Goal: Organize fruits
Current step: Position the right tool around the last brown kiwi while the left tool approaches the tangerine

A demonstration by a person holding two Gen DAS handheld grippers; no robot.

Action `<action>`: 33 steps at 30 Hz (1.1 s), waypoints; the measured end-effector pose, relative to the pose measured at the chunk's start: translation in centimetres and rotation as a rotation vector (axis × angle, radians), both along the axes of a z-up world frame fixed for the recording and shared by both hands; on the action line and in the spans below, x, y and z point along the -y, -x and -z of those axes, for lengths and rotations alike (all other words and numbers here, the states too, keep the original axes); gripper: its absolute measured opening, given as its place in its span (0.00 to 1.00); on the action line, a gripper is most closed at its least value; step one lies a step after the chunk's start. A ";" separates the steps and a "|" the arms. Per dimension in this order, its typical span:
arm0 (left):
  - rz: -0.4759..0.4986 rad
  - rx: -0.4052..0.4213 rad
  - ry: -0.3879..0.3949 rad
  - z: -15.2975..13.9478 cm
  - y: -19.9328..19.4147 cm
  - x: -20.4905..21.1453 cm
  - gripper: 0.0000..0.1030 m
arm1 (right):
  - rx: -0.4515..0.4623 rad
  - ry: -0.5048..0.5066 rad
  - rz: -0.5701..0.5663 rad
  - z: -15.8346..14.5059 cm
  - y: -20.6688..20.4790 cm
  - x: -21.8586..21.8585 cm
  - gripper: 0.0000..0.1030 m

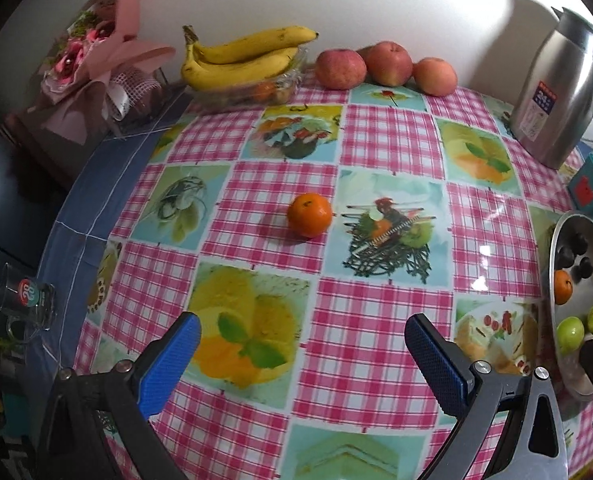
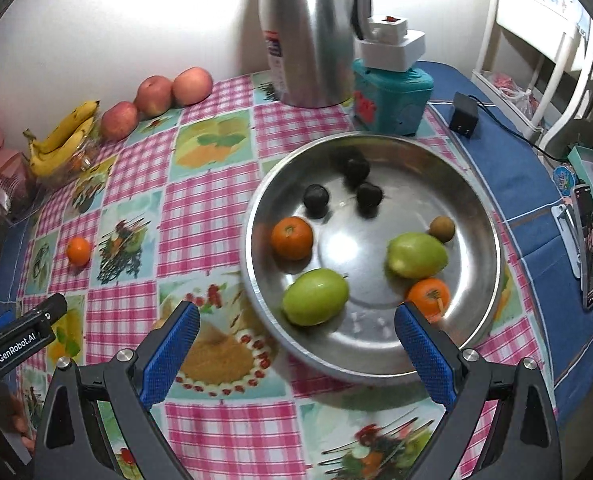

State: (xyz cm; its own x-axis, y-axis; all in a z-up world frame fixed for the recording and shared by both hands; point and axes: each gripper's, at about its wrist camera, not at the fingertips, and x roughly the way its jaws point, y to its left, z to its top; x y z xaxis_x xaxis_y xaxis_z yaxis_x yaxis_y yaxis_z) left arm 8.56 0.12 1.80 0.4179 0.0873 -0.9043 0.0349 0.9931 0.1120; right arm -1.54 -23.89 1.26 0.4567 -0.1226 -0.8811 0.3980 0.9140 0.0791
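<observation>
A lone mandarin (image 1: pixel 309 215) lies on the checked tablecloth, ahead of my left gripper (image 1: pixel 302 336), which is open and empty. The same mandarin (image 2: pixel 78 251) shows far left in the right wrist view. A steel bowl (image 2: pixel 480 208) holds two mandarins (image 2: pixel 292 238), two green fruits (image 2: pixel 315 297), three dark fruits (image 2: pixel 316 200) and a small brown one (image 2: pixel 442 229). My right gripper (image 2: pixel 296 328) hangs open over the bowl's near rim, empty. Bananas (image 1: pixel 240 58) and three apples (image 1: pixel 388 64) sit by the wall.
A steel thermos jug (image 2: pixel 308 32) and a teal box (image 2: pixel 392 96) stand behind the bowl. A pink bouquet (image 1: pixel 96 60) lies at the far left, a glass mug (image 1: pixel 28 304) by the left edge. A phone (image 2: pixel 590 248) and charger (image 2: pixel 465 112) are at right.
</observation>
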 end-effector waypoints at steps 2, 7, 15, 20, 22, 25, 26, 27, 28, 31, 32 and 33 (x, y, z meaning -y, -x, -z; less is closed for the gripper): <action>-0.002 0.015 0.005 -0.2 0.0 -0.5 1.00 | 0.002 -0.001 -0.016 -0.1 -0.2 -0.8 0.95; -0.021 0.022 0.035 -0.4 -0.4 -1.7 1.00 | 0.000 -0.006 -0.064 -0.2 -1.2 -2.9 0.95; -0.098 -0.007 0.091 0.2 -0.9 -4.0 1.00 | -0.015 -0.051 -0.168 0.5 -3.6 -7.3 0.95; -0.112 -0.019 0.089 0.9 -1.2 -4.8 1.00 | -0.038 -0.066 -0.207 1.3 -4.7 -9.2 0.95; -0.116 -0.027 0.086 1.3 -1.2 -4.9 1.00 | -0.045 -0.069 -0.216 1.6 -5.0 -9.7 0.95; -0.118 -0.052 0.077 2.3 -1.4 -4.9 1.00 | -0.056 -0.072 -0.225 2.0 -5.3 -10.1 0.95; -0.118 -0.064 0.073 2.7 -1.4 -4.8 1.00 | -0.061 -0.072 -0.228 2.1 -5.4 -10.2 0.95; -0.118 -0.071 0.070 3.0 -1.4 -4.8 1.00 | -0.069 -0.071 -0.230 2.3 -5.5 -10.3 0.95; -0.118 -0.079 0.067 3.3 -1.5 -4.8 1.00 | -0.077 -0.071 -0.232 2.5 -5.5 -10.3 0.95; -0.113 -0.094 0.057 4.3 -1.5 -4.5 1.00 | -0.095 -0.070 -0.228 3.1 -5.6 -10.1 0.95; -0.112 -0.102 0.051 4.7 -1.6 -4.5 1.00 | -0.103 -0.074 -0.225 3.3 -5.6 -9.9 0.95; -0.110 -0.113 0.047 5.1 -1.6 -4.4 1.00 | -0.113 -0.080 -0.225 3.7 -5.7 -9.9 0.95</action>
State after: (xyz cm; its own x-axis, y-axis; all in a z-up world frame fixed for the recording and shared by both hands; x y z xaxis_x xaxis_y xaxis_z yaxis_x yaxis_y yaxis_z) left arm 10.15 4.49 -3.30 0.3032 0.0832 -0.9493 -0.0641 0.9957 0.0667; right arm 4.17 -14.02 -2.45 0.3626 0.0430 -0.9309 0.1961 0.9730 0.1213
